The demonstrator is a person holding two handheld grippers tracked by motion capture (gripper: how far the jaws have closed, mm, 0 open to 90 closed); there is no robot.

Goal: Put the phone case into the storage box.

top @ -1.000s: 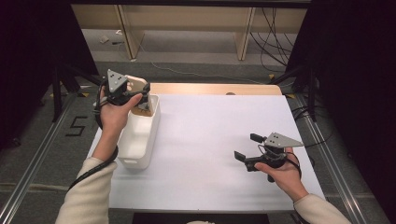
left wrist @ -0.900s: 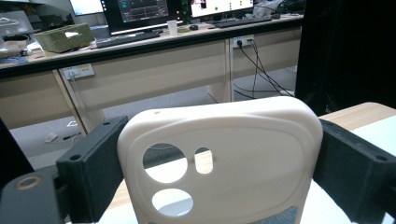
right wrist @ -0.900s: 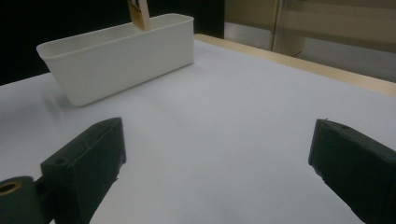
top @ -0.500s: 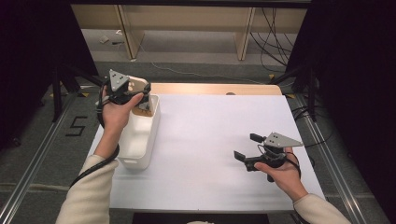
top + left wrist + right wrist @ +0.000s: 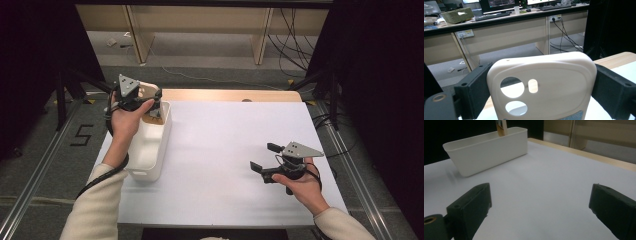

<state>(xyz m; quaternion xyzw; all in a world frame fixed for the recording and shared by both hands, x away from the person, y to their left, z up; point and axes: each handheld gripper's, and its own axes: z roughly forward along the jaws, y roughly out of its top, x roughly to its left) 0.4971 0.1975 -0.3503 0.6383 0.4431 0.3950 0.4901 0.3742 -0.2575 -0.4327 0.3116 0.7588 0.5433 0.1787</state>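
The left gripper (image 5: 150,102) is at about 10 o'clock on the worktop (image 5: 235,145), above the far end of the white bin (image 5: 150,150). Its fingers (image 5: 474,92) are closed on a cream phone case (image 5: 541,85), pressing on both of its side edges; the case stands upright, with its camera holes visible, and its lower part reaches into the bin. The right gripper (image 5: 262,157) rests at about 4 o'clock, low over the white worktop and well apart from the bin. Its fingers (image 5: 471,205) are wide open and hold nothing; they point towards the bin
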